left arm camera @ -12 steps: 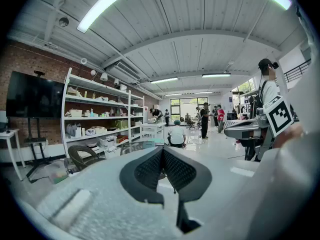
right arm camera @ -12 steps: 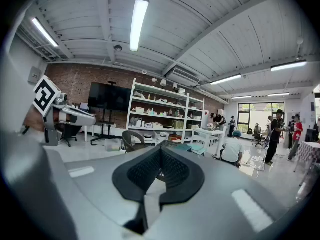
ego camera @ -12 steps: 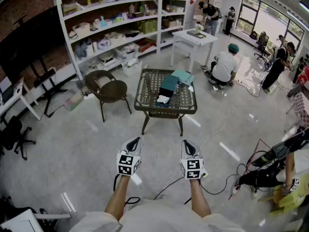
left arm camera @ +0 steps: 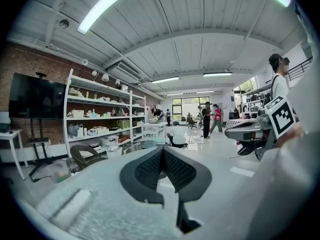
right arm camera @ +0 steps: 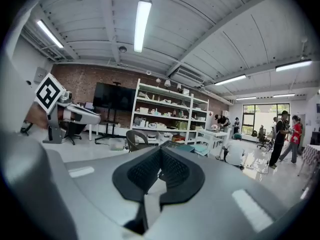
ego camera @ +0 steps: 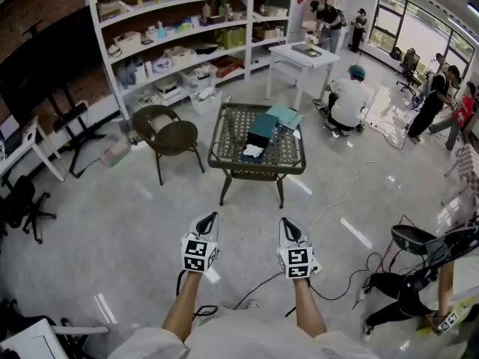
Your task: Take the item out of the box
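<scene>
A dark teal box (ego camera: 263, 130) stands open on the wicker-topped table (ego camera: 224, 149) ahead of me, with its lighter teal lid (ego camera: 283, 115) lying behind it and a white item (ego camera: 253, 152) at its near end. Both grippers hang over the bare floor, well short of the table. My left gripper (ego camera: 211, 218) is shut and holds nothing. My right gripper (ego camera: 285, 223) is shut and empty too. In the left gripper view the black pads (left arm camera: 150, 170) meet, and the right gripper view shows its pads (right arm camera: 172, 171) closed, with the teal box (right arm camera: 186, 148) far beyond.
A brown wicker chair (ego camera: 166, 134) stands left of the table. White shelves (ego camera: 179, 36) line the back wall, and a white table (ego camera: 303, 57) stands behind. A person crouches at the right (ego camera: 348, 99). Cables (ego camera: 337, 275) trail over the floor, and another person (ego camera: 408, 290) is at the lower right.
Both grippers have stayed almost still. The person at the lower right has shifted, and a person in red has come into view at the right edge.
</scene>
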The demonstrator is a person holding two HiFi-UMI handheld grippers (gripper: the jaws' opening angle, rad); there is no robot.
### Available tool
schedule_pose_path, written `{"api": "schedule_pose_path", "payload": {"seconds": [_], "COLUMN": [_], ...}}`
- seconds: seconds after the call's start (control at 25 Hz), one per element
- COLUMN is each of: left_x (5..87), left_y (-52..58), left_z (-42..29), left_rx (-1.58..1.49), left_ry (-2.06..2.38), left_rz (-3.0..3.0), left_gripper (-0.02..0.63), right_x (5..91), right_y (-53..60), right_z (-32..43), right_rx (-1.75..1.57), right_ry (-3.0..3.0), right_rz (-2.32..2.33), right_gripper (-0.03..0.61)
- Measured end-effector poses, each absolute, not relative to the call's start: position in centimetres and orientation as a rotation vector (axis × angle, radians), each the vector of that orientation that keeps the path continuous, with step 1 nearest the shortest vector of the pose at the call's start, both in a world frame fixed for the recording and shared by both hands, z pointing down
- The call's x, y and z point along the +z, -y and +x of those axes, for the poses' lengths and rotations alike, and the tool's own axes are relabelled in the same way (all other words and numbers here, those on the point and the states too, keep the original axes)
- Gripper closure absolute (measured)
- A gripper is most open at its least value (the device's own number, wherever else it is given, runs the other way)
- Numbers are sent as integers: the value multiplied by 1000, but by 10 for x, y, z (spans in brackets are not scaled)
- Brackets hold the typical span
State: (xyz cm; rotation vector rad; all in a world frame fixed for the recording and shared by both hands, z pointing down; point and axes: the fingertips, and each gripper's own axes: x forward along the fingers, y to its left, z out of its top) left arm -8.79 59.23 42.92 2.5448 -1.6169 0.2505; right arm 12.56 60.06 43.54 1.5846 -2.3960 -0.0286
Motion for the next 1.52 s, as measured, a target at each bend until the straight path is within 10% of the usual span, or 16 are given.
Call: {"api": "schedule_pose_path", "payload": {"seconds": [1.52], "left_x": [457], "left_y": [-520], "left_z": [-21], "left_rx": [320], "left_ry": [1648], "left_rz": [2499], "left_gripper": [609], "right_x": [461], "right_y": [-518], "right_z": [178], "right_rx": [-30], "right_ry": [2433], "right_rz": [1515], "right_gripper": [578]}}
